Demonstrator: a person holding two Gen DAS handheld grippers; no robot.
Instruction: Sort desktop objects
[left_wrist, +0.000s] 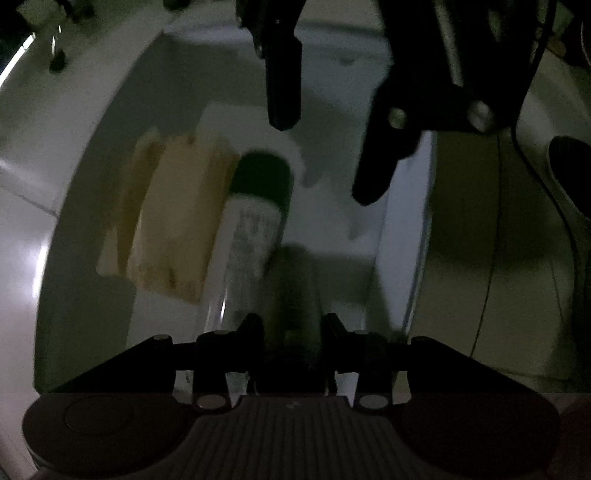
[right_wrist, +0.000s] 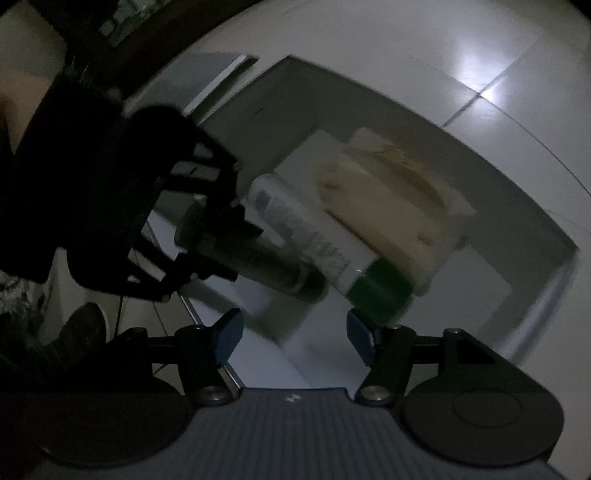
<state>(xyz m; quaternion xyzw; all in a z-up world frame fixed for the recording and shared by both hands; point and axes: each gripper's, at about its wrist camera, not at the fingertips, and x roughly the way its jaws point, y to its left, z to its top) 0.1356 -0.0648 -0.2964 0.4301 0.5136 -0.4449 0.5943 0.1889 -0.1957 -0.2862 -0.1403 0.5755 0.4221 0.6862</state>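
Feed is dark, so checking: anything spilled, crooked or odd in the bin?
Nothing spilled. The white tube with green cap lies beside the tan block in the bin; the left gripper holds a dark cylinder.

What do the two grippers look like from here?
Both are black linkage frames with silver pivot screws on a grey ribbed body with round black side pads. The right gripper has blue finger pads; the left gripper's fingers look black. A thin dark cable trails nearby.

Both views dark and motion-blurred: print on the white tube (left_wrist: 255, 236) w/ green cap can't be read. Dark cylinder (left_wrist: 291, 295) is half hidden btwn the left gripper (left_wrist: 291, 325) fingers; tan item (right_wrist: 384, 199) too smeared to tell.
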